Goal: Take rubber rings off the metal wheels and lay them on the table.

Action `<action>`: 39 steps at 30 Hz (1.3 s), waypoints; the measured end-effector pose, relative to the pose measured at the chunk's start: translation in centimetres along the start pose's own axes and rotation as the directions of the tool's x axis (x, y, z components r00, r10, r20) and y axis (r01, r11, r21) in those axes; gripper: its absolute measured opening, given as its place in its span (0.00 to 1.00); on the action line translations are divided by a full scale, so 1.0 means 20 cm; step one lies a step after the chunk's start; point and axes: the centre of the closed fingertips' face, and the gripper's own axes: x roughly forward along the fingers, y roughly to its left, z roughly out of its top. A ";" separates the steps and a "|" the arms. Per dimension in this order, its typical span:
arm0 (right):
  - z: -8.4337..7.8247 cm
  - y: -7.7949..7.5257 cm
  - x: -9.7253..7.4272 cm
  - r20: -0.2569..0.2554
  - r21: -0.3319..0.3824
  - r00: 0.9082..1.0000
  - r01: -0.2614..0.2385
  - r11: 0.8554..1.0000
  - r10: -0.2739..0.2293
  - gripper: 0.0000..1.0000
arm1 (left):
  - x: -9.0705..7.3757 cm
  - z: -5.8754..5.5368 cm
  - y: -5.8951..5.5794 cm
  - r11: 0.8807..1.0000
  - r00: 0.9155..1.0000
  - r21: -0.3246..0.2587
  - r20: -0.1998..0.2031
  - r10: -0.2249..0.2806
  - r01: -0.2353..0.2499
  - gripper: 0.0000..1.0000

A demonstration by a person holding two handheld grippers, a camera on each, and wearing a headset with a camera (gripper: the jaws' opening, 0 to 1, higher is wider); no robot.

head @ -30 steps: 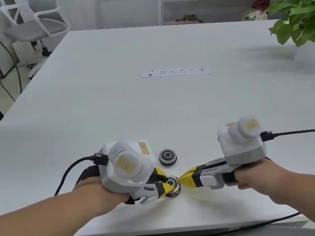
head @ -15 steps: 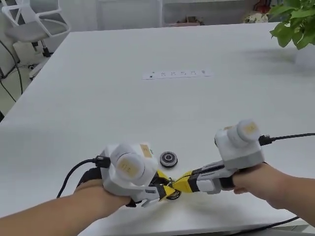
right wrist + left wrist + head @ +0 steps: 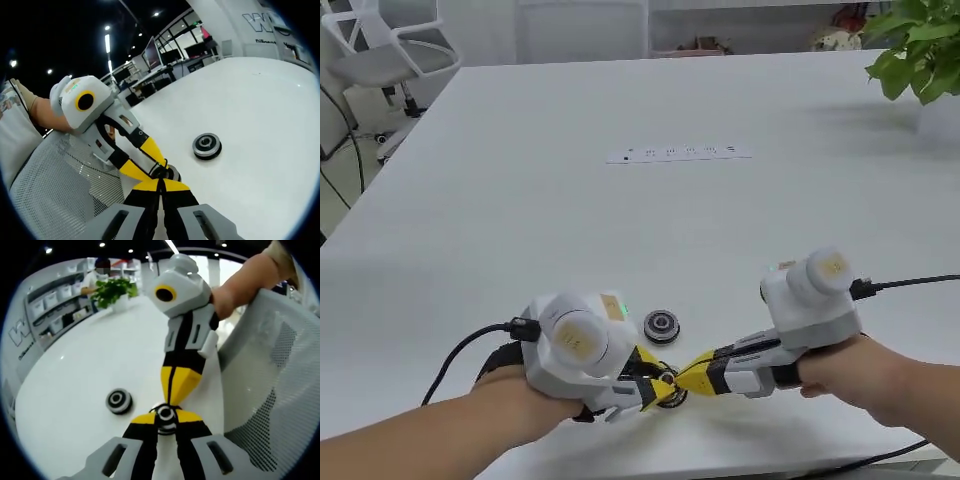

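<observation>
As wheel (image 3: 166, 420) sits clamped, left hand-held gripper (image 3: 167, 416)

White table (image 3: 620, 220), black wheel (image 3: 661, 325) with silver hub

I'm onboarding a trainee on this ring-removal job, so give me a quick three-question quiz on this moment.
1. True or false: the left gripper is shut on a metal wheel.
2. Short answer: are the right gripper fingers pressed together or spread apart?
3. Multiple choice: where is the second wheel?
A. Stacked on the held wheel
B. Lying on the table, apart from both grippers
C. On the chair seat

Key: 1 true. 2 together, with their tips at the held wheel. 3 B.
</observation>
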 end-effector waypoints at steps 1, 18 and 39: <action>0.00 0.00 0.00 0.000 -0.001 1.000 0.001 1.000 -0.001 0.00 | 0.00 0.00 0.00 1.000 1.000 0.003 0.000 0.000 0.000 0.14; 0.03 0.00 -0.03 0.024 0.009 1.000 0.001 1.000 -0.001 0.00 | -0.06 0.07 -0.03 0.999 0.999 0.011 0.021 -0.037 0.036 0.17; 0.15 0.07 -0.05 0.065 -0.012 0.998 -0.023 1.000 0.023 0.00 | -0.31 0.16 0.03 0.998 0.993 -0.063 0.113 0.019 -0.012 0.34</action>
